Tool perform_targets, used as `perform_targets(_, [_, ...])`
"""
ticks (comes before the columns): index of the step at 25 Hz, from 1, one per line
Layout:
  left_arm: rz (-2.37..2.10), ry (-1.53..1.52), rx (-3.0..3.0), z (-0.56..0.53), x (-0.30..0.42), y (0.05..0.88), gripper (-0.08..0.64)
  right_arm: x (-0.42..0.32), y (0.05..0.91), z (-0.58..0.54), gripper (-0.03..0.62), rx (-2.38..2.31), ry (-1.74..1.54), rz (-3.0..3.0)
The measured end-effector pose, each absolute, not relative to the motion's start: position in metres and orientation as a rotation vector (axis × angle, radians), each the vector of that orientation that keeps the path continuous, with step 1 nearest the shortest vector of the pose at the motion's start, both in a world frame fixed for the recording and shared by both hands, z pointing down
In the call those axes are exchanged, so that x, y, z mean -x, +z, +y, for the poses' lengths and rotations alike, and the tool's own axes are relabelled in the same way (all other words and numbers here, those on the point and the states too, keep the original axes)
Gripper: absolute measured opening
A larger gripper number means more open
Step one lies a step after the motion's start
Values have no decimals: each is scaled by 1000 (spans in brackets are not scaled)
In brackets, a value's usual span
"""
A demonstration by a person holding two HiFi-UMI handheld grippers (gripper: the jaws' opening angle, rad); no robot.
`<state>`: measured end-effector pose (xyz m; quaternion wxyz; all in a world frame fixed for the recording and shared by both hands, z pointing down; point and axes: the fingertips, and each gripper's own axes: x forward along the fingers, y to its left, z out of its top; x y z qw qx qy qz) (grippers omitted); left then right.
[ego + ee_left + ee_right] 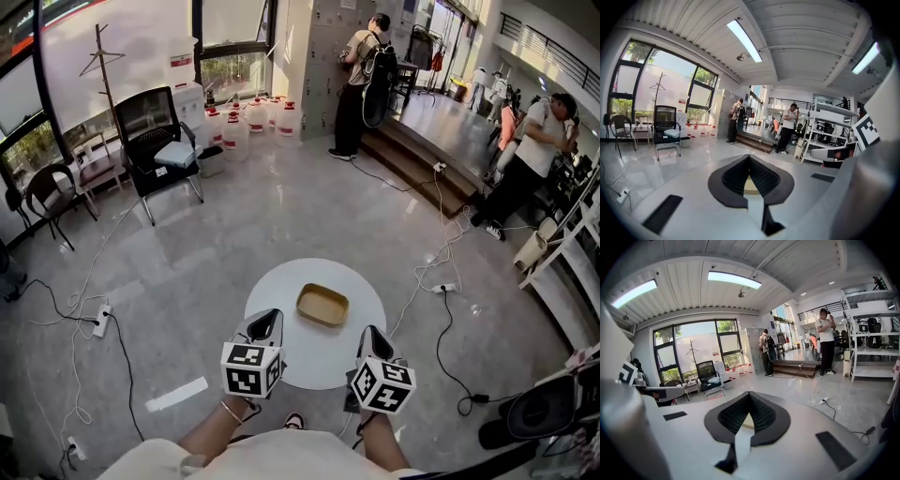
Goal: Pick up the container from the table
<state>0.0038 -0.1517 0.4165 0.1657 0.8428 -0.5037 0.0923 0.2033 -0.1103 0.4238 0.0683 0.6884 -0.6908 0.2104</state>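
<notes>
Container (322,305) sat on the round white worktop (281,281), approx. centre, a bit toward the far side. It was a shallow tan tray w/ rounded corners and a low raised rim. Nothing showed inside, so it looked empty.

Judged light and fairly stiff, prob. thin plastic or pressed fibre. Didn't look fragile. Smooth base on a glossy top, so it could skate if nudged sideways.

Best hold, imo: pinch the rim wall, one claw per side, or one over the near long edge. The low wall gives little bite, so pads should drop right to worktop level.

Left claw (269,320) was closed, jaws together w/ nothing between, over the near-left worktop edge, short of the tray. Right claw (371,333) was likewise closed and empty, at the near-right edge. Both would need opening before any grip.
</notes>
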Motion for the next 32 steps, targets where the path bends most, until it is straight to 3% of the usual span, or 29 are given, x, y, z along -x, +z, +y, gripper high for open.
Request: perform_targets(32, [-1345, 371, -2395, -248, -61, 447, 15, -256, 451, -204, 25, -2095, 716, -2018])
